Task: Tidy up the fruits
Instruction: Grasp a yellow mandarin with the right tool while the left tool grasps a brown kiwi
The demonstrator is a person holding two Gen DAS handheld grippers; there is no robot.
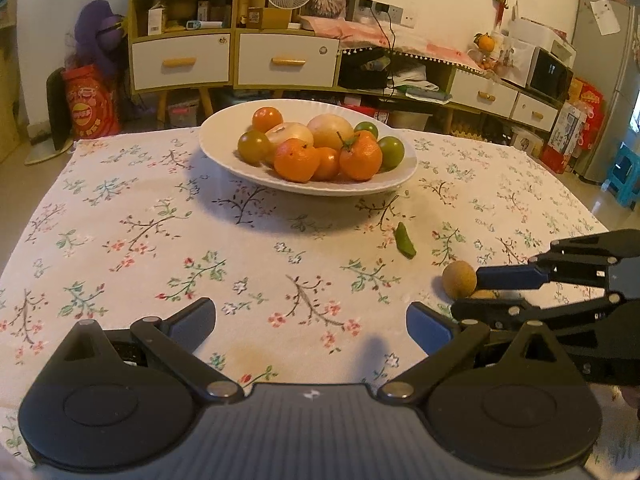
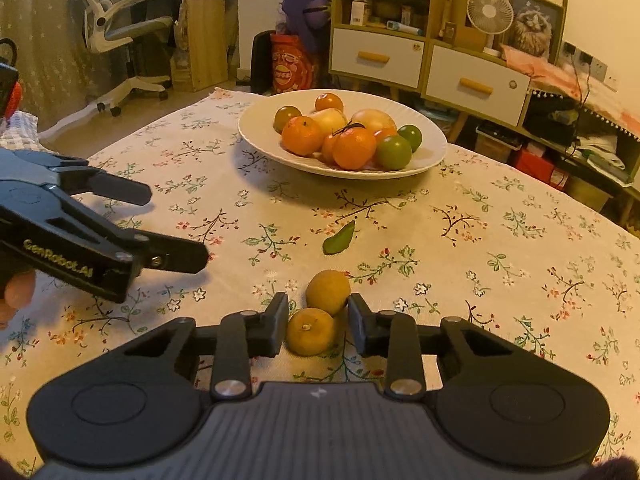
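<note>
From the left wrist, the left gripper (image 1: 310, 320) hangs with jaws wide apart over the floral tablecloth (image 1: 160, 240); the white plate (image 1: 224, 160) piled with fruit sits at twelve o'clock, a green leaf (image 1: 405, 240) at one, and the right gripper (image 1: 468, 292) at three beside a brownish fruit (image 1: 459, 279). From the right wrist, the right gripper (image 2: 318, 326) has its jaws drawn close around a small yellow citrus (image 2: 310, 331), left pad touching it; the brownish fruit (image 2: 329, 292) touches it at twelve.

White-drawered shelf unit (image 1: 236, 60), office chair (image 2: 120, 36)
</note>
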